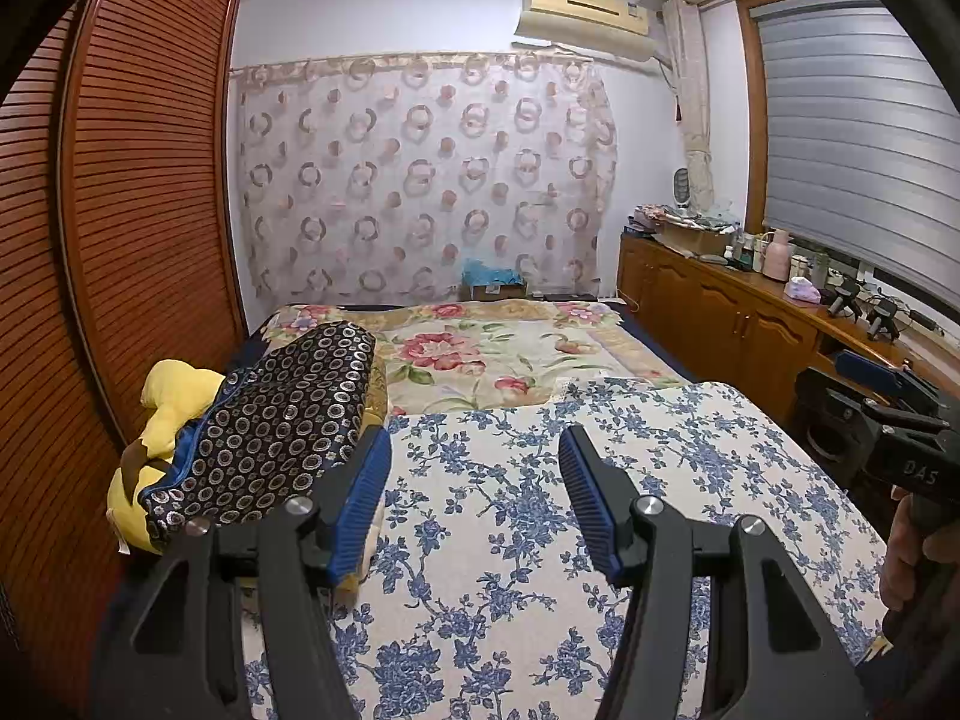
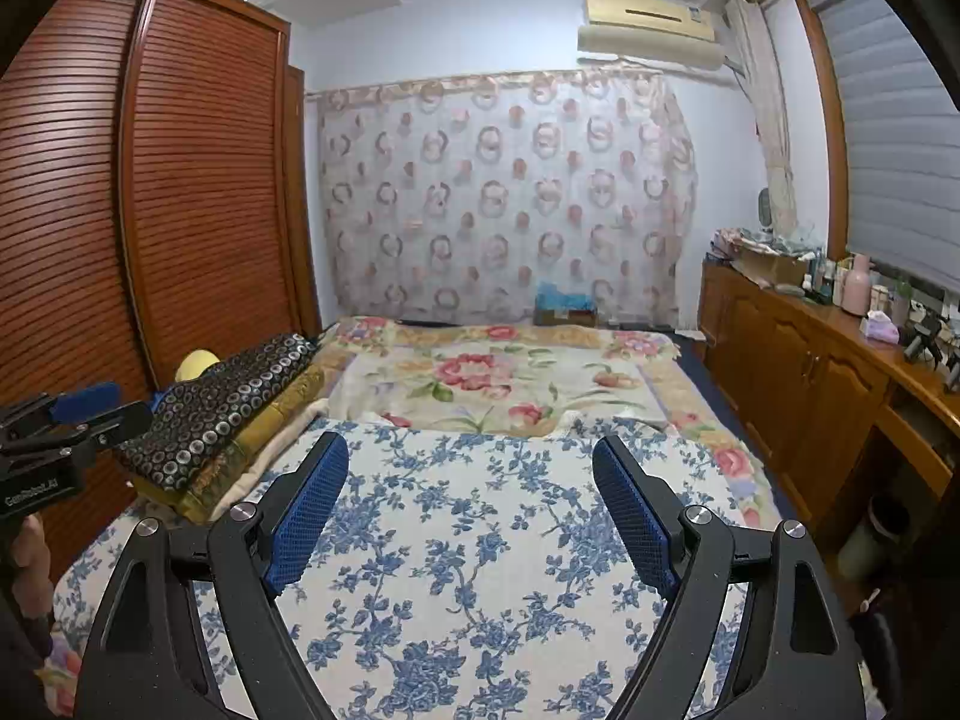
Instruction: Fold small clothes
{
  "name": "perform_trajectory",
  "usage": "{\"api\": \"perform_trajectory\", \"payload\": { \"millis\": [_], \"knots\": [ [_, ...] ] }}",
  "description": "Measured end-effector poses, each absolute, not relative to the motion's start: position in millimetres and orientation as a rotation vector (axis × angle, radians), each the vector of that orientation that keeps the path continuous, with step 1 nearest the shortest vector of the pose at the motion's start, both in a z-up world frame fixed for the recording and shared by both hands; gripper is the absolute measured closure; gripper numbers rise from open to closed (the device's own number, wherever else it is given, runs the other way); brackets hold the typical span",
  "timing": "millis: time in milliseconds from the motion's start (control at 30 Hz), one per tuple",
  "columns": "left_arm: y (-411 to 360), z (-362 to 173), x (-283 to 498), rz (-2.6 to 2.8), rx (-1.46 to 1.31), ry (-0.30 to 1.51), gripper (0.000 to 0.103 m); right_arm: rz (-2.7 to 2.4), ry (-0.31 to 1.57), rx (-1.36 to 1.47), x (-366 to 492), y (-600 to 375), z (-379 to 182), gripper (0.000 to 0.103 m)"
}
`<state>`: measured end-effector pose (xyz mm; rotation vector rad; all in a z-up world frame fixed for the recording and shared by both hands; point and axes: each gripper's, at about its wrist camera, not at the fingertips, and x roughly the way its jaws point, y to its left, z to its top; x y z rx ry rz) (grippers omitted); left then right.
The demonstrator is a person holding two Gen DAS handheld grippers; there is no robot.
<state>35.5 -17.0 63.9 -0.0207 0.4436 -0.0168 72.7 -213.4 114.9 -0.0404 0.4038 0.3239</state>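
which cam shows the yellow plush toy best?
Left wrist: the yellow plush toy shows its body beside the dark patterned cushion. Right wrist shows only a small yellow bump behind that cushion.

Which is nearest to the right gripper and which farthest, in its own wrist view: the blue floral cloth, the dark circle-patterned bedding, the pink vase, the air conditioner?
From the right gripper:
1. Blue floral cloth, directly under the fingers.
2. Dark circle-patterned bedding, ahead to the left on the bed.
3. Pink vase, on the cabinet to the right.
4. Air conditioner, high on the far wall.
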Motion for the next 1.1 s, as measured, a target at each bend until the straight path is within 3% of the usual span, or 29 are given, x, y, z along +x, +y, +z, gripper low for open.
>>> {"api": "perform_trajectory", "payload": {
  "millis": [1100],
  "knots": [
    [-16.0,65.2,34.7,-0.014,-0.024,0.439,0.045,0.323,0.404,-0.037,74.0,-213.5,113.6,0.017]
  ]
}}
